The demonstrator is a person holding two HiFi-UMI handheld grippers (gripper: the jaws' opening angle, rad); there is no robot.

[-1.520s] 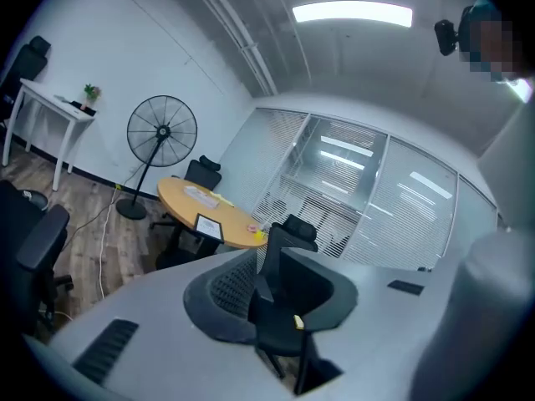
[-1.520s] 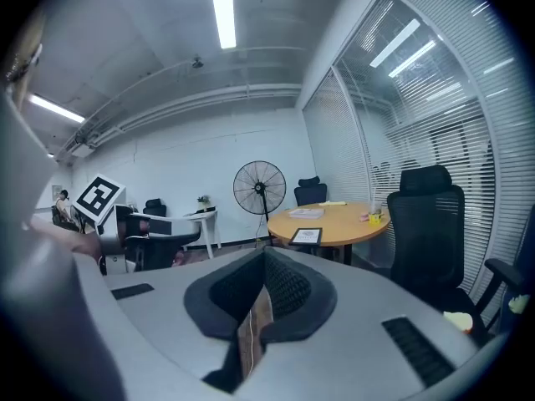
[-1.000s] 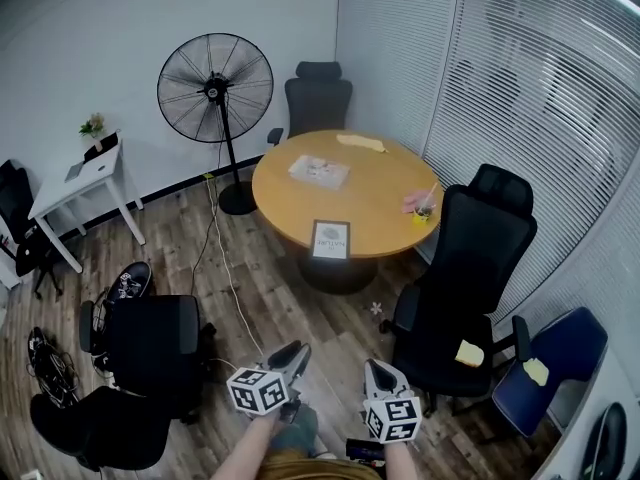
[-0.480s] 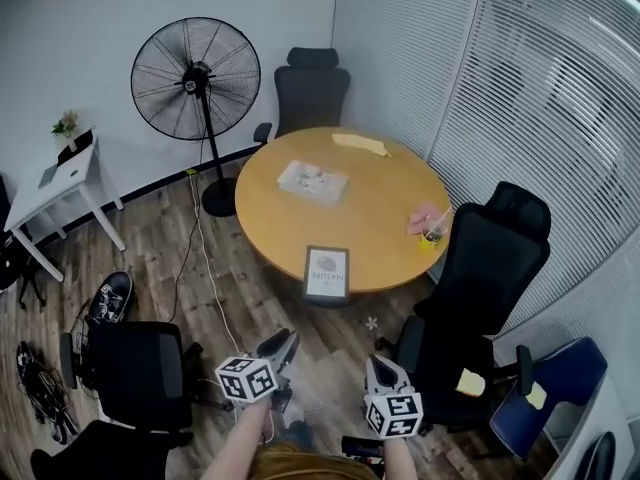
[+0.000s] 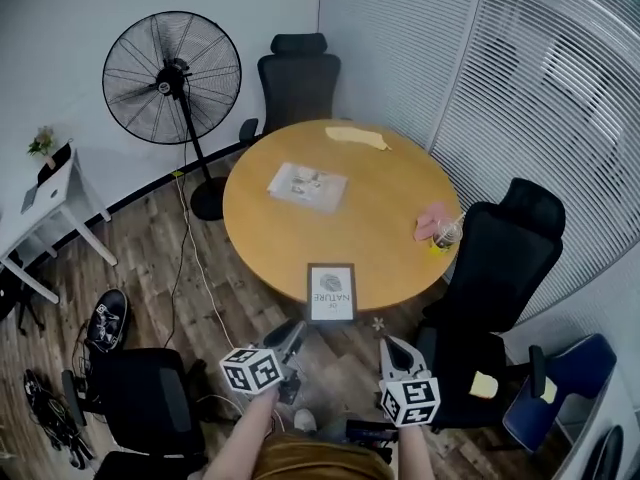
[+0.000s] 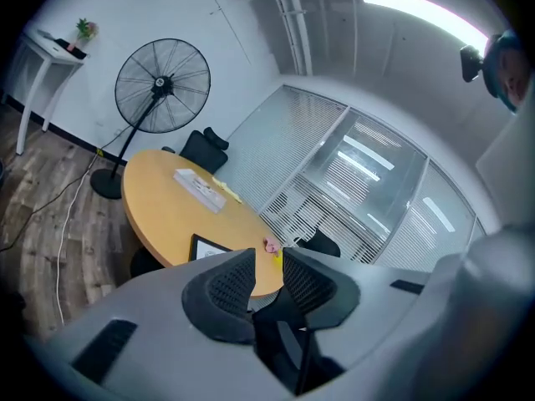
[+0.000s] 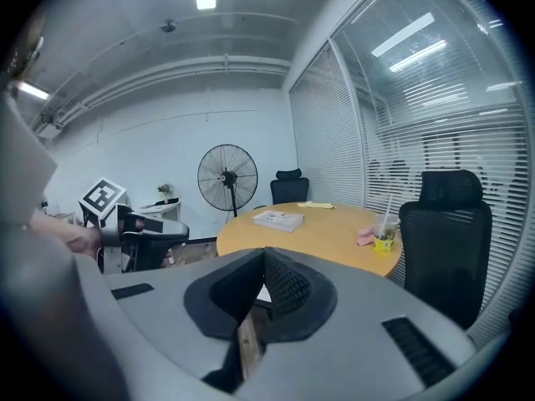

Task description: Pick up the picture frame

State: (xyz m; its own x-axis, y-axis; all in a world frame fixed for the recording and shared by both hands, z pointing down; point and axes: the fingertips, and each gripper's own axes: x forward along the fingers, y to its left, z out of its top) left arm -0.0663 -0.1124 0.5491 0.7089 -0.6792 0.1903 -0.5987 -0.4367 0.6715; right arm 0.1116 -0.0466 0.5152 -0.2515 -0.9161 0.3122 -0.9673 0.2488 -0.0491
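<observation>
Picture frame (image 5: 331,293) sits at the near edge of the round table (image 5: 380,228), well apart from both my tools. My left gripper (image 6: 268,261) shows a narrow, empty gap; my right gripper (image 7: 264,253) has its jaws together, holding nothing.

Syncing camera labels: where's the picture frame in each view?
Head view: picture frame at the round table's near edge, centre.
Left gripper view: lower centre-left, partly behind the left tongs.
Right gripper view: not clearly visible; the right tongs cover that table edge.
Shared landmark: the standing fan.
</observation>
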